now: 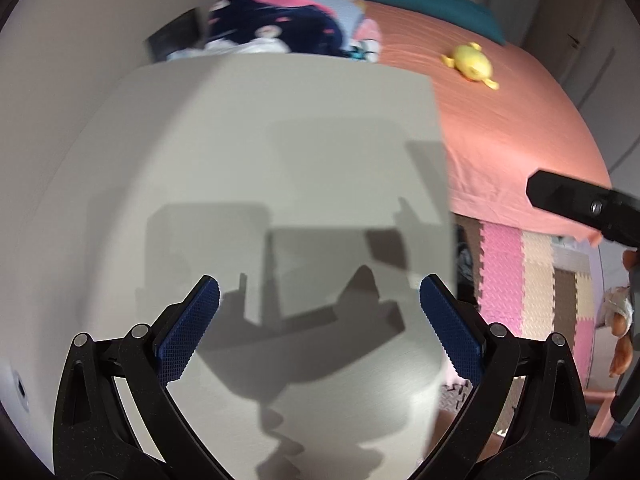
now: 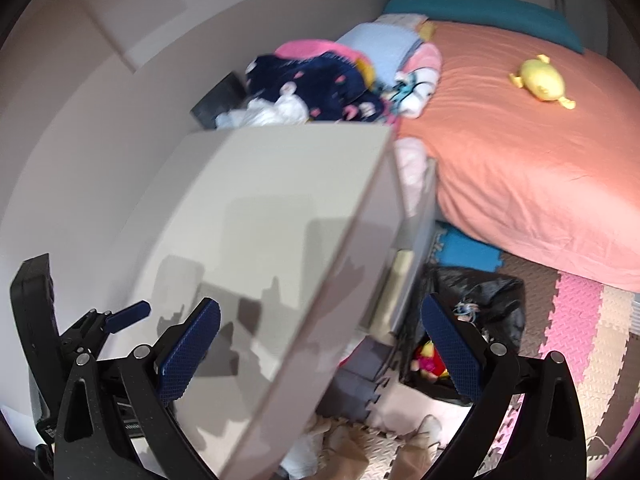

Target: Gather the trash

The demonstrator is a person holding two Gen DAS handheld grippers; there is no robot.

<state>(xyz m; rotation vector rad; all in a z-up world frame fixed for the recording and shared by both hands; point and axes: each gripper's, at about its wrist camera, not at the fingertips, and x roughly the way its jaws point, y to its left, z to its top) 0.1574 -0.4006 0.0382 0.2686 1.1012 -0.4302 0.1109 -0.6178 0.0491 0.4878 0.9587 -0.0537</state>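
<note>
The black bag (image 2: 486,300) is partly hidden behind the right gripper (image 2: 320,344); its contents blur; the clothes pile (image 1: 280,32) smears.

Black gripper (image 2: 320,344) (blue textured pads (image 2: 188,350)).

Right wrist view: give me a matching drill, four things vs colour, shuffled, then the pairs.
Things:
1. plush duck toy
2. fitted bed sheet
3. crumpled plastic trash bag
4. long pillow at the bed's head

Colours:
A. teal
B. black
C. yellow
D. salmon

Pairs: 1-C, 2-D, 3-B, 4-A
</note>
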